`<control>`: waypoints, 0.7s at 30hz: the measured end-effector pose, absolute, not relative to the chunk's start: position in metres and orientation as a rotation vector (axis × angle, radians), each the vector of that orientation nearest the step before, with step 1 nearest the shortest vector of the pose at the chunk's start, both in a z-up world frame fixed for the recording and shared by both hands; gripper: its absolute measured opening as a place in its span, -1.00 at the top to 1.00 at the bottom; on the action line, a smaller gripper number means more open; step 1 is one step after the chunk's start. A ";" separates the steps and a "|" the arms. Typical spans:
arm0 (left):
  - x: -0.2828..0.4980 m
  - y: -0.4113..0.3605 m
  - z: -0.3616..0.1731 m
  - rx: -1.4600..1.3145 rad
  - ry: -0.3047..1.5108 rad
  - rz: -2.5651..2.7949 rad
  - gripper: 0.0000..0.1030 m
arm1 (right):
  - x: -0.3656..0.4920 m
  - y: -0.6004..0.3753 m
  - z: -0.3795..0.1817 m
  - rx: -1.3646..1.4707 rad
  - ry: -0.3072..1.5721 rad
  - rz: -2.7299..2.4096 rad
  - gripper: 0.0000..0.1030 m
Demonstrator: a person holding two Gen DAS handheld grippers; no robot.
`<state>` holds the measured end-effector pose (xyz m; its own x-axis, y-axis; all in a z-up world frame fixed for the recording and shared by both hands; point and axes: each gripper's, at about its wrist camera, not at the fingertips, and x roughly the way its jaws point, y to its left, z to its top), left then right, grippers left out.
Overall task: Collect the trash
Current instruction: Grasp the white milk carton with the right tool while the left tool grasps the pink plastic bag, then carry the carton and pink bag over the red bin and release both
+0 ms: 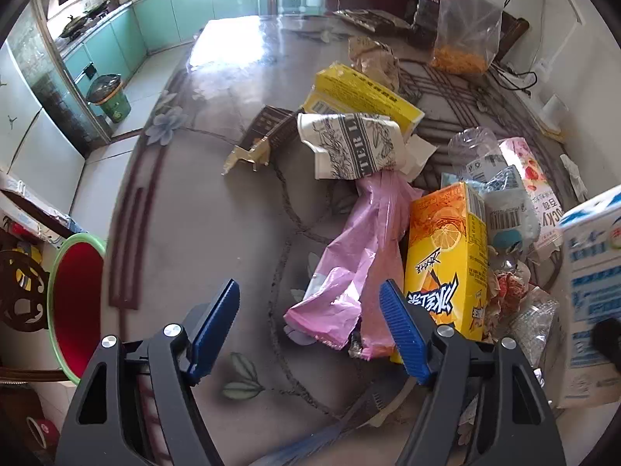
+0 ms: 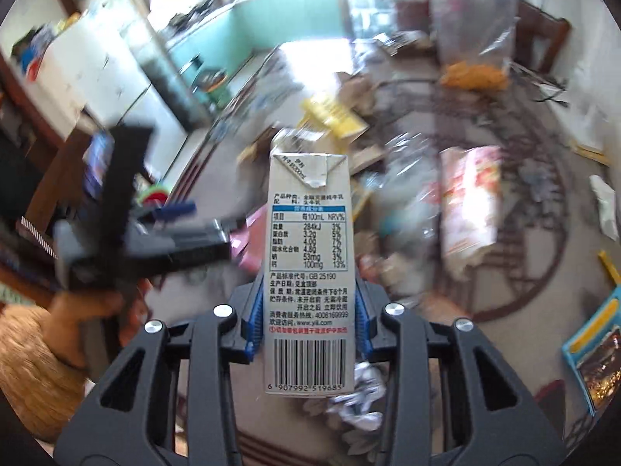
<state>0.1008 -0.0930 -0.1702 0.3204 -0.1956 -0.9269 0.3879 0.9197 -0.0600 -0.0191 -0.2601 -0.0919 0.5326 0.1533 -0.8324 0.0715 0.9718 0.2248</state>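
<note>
A milk carton sits pinched between the right gripper's blue pads, lifted above the littered table. The left gripper, fingers spread and empty, hangs over a pink plastic bag. Judged next: closing on that bag, then carrying both to the red bin.

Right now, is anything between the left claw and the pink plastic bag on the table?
Nothing visible blocks it. The left claw is open over bare table, with the pink plastic bag lying just beyond its fingertips. The yellow lemon tea carton stands against the bag's right side, beside the claw's right finger.
</note>
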 end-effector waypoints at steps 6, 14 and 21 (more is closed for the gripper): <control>0.113 -0.112 -0.197 0.183 1.266 -0.394 -0.05 | -0.017 -0.274 -0.090 0.279 1.002 0.016 0.29; 0.106 -0.098 -0.189 0.084 1.236 -0.390 0.94 | -0.013 -0.259 -0.081 0.242 0.979 0.016 0.29; 0.068 -0.061 -0.104 0.072 0.992 -0.306 0.94 | -0.001 -0.230 -0.049 0.108 0.898 0.034 0.29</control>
<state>0.0682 -0.0605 -0.1045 0.5081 -0.2209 -0.8325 0.2860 0.9550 -0.0789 -0.0010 -0.2297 -0.0487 0.6227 0.0743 -0.7789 0.0161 0.9941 0.1077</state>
